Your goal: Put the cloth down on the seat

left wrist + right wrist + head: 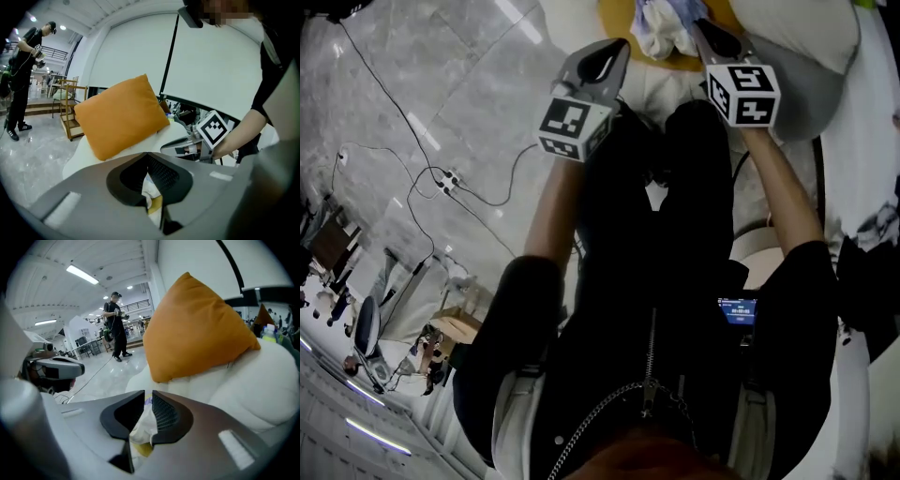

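- White, crumpled cloth (664, 28) hangs bunched between the two tongs, in front of an orange cushion (197, 329).
- The left tongs (146, 161) are closed almost fully, and a fold of the cloth is pinched between their dark ribbed pads.
- The right tongs (148, 397) are likewise nearly closed. Only a narrow slit shows between the jaws, and the cloth is clamped in it and spills out below.
- In the head view the two tongs point forward side by side, near each other, each gripping one side of the cloth.
- The cushion leans tilted against the back of a white padded seat (262, 390), one corner pointing up.
- Whether the cloth touches the cushion or the seat cannot be told from any view.
- In the left gripper view the right tongs' marker cube (213, 129) shows just right of the cushion.
- A person (115, 324) stands well behind on the glossy pale floor (441, 84).
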